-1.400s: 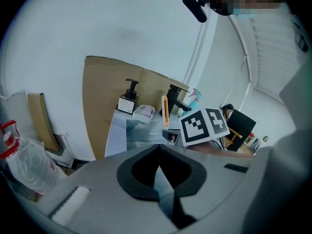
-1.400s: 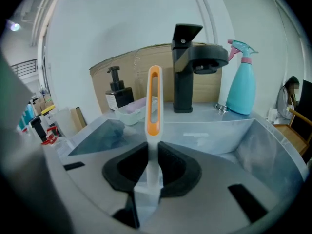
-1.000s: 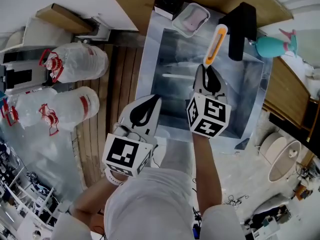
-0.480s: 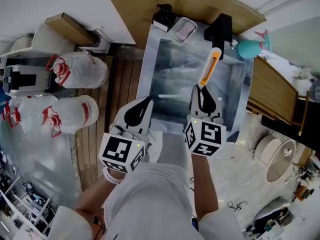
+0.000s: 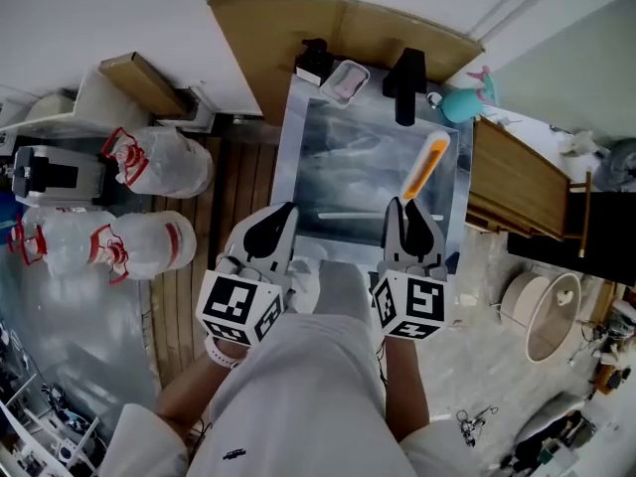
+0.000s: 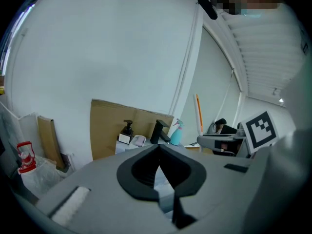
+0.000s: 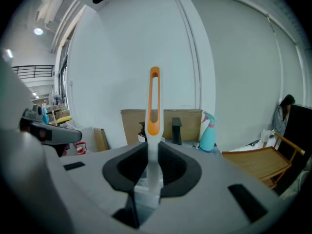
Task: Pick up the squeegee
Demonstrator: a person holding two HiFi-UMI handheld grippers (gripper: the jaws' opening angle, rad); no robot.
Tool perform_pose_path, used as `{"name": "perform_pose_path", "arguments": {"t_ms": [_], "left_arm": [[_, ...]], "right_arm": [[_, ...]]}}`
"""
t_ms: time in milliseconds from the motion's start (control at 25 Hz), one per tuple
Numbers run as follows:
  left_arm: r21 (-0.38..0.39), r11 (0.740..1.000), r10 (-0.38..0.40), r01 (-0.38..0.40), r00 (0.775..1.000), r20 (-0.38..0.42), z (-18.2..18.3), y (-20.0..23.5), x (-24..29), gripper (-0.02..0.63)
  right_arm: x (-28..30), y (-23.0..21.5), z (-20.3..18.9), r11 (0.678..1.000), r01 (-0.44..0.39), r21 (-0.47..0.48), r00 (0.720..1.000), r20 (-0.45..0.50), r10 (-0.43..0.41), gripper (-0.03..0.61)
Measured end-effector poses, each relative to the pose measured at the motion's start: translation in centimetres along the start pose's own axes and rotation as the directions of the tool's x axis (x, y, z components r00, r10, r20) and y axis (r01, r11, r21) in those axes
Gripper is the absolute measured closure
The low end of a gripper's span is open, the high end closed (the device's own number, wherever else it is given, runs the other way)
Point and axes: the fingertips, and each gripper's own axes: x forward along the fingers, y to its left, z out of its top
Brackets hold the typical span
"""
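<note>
My right tongs [image 5: 408,207] clamp squeegee [image 5: 425,170], handle over sink [image 5: 298,137]. Left tongs [image 5: 281,212] closed, empty. Pick-up seems done; nxt keep grip firm.

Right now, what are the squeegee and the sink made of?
The squeegee looks like plastic: a smooth white shaft and a bright orange grip with a slot. The sink looks like stainless steel: grey, brushed, with blurry reflections. Looks alone can't make either certain.

I see the squeegee [image 7: 154,101], orange slotted handle on a white stem, upright at frame centre, clamped in my right gripper [image 7: 148,152].
</note>
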Motion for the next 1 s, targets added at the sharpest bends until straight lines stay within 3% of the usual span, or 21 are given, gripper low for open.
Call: {"name": "perform_pose_path", "arguments": {"t_ms": [480,1000], "left_arm": [[0.049,0.999,-0.011,0.007,0.997,0.070,3.1,-1.1,-4.1,0.611],[0.092,0.995,-0.036,0.029,0.996,0.076,3.9,-1.7,-5.3,0.611]], "right_arm": [[-6.5,-1.2,3.8,0.998,0.056,0.009,0.993,0.101,-0.056,0.520],[-9.7,-1.0,3.9,0.997,0.075,0.027,0.985,0.155,-0.079,0.520]]}}
